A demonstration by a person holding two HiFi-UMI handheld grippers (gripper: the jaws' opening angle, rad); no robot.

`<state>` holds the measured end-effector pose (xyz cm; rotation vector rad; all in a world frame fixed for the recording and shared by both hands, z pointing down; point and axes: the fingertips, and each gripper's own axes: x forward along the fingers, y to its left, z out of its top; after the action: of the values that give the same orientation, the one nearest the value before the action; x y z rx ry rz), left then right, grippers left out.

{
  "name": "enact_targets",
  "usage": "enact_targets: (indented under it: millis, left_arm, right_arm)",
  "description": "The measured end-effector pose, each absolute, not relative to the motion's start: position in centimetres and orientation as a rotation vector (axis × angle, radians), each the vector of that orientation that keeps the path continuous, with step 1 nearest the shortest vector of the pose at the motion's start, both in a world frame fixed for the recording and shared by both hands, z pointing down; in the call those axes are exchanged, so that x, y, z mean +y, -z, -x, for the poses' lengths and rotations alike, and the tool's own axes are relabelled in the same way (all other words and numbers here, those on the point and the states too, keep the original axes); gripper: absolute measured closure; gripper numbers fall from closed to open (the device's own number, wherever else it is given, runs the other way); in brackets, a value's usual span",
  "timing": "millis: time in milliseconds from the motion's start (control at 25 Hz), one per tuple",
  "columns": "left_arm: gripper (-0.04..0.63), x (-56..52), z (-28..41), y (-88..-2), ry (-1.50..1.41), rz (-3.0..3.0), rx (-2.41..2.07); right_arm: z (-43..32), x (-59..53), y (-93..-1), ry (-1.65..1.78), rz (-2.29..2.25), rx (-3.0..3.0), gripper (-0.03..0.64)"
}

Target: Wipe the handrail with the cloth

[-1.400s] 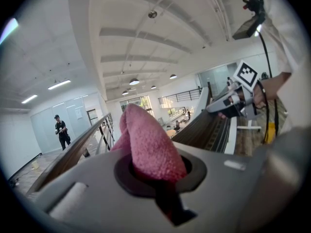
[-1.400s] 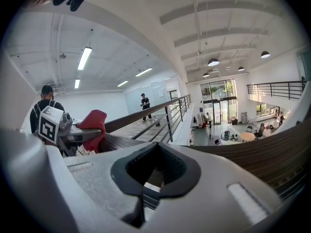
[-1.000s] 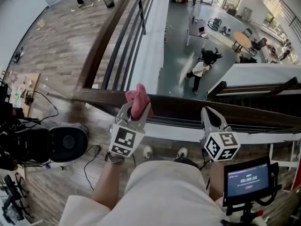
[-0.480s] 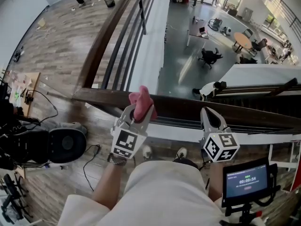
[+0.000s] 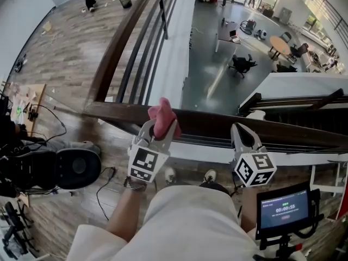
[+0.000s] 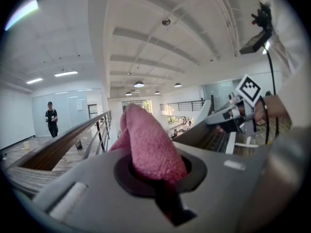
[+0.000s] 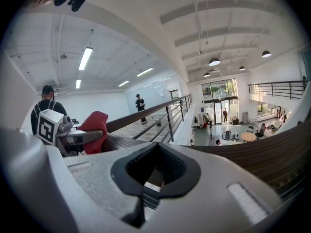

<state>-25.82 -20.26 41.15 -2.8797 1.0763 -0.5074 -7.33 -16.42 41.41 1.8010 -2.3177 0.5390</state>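
The left gripper point(image 5: 157, 127) had its jaws clamped on the pink cloth point(image 5: 162, 115), whose bunched free end stuck out past the tips and lay over the dark wooden handrail point(image 5: 217, 125). Whether the cloth was pressing on the wood or hanging just above it could not be told.

The stretch of handrail in front of the person ran left to right, crossing the direction the jaws pointed. Its corner, where a second run led away from the person, lay near the cloth's left side. The long stretch lay to the right.

The right gripper point(image 5: 242, 130) was on the near side of that stretch with its jaws together on nothing. The wiping therefore seemed to fall to the left gripper, probably as a sideways stroke along the rail.
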Motion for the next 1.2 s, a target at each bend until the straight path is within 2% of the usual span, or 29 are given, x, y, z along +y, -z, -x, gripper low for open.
enact_targets:
  millis: [1200]
  left_arm:
    - [0.561, -20.2, 25.1, -42.1, 0.532, 3.050, 1.183]
  right_arm:
    - [6.0, -15.3, -41.0, -0.494, -1.846, -2.336, 0.614]
